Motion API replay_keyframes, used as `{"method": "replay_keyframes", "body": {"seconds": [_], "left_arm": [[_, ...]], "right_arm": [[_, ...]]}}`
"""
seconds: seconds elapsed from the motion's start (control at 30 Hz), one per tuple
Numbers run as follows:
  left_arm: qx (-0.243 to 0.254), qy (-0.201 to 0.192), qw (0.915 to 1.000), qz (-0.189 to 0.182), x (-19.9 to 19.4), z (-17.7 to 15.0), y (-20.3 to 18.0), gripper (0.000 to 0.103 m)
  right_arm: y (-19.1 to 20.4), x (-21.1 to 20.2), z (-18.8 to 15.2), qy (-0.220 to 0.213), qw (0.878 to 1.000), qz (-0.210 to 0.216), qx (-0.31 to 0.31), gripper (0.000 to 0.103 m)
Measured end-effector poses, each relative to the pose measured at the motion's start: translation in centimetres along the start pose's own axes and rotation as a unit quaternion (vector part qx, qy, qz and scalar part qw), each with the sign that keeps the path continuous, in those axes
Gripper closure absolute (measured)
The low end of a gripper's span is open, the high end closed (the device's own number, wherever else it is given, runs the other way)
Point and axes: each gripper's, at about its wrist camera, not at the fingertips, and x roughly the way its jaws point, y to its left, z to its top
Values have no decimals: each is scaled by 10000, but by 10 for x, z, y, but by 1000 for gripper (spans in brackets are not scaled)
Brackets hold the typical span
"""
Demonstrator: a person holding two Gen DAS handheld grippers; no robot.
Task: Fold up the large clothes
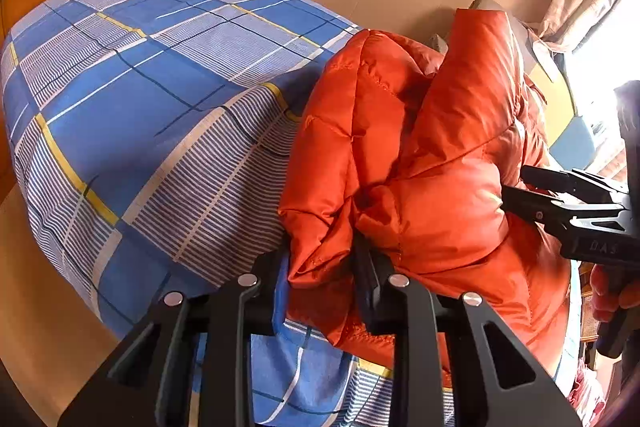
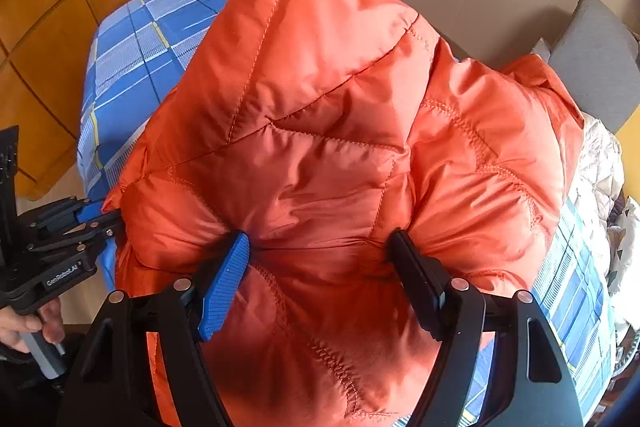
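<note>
1. Orange quilted jacket point(image 2: 320, 131) lay bunched on the bed point(image 1: 120, 115).
2. Left gripper point(image 1: 320, 283) pinched a jacket edge fold; right gripper point(image 2: 316, 259) clamped a thick wad.
3. Advice: lift together, keeping seams aligned.

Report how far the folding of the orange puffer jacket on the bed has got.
Done: the orange jacket is bunched into a doubled heap on the plaid bedsheet. In hand: the left gripper pinches a fold at its edge, and the right gripper straddles a thick bulge, pads pressed into it. Left: the heap is puffy and uneven; flattening and squaring remain.
</note>
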Motion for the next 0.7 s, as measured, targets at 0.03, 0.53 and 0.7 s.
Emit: {"method": "replay_keyframes", "body": {"seconds": [0.03,0.53,0.7], "left_arm": [[-9,-11,10000,3,-1,-2,-1,77],[-63,-22,9999,-100,11,-6,4,77],[0,4,9999,-138,13,-6,5,77]], "right_arm": [[0,1,0,8,10000,4,-8,29],[1,-21,13,-209,9989,-14,-412,29],[-6,-23,25,-362,9981,-130,-483,29]]}}
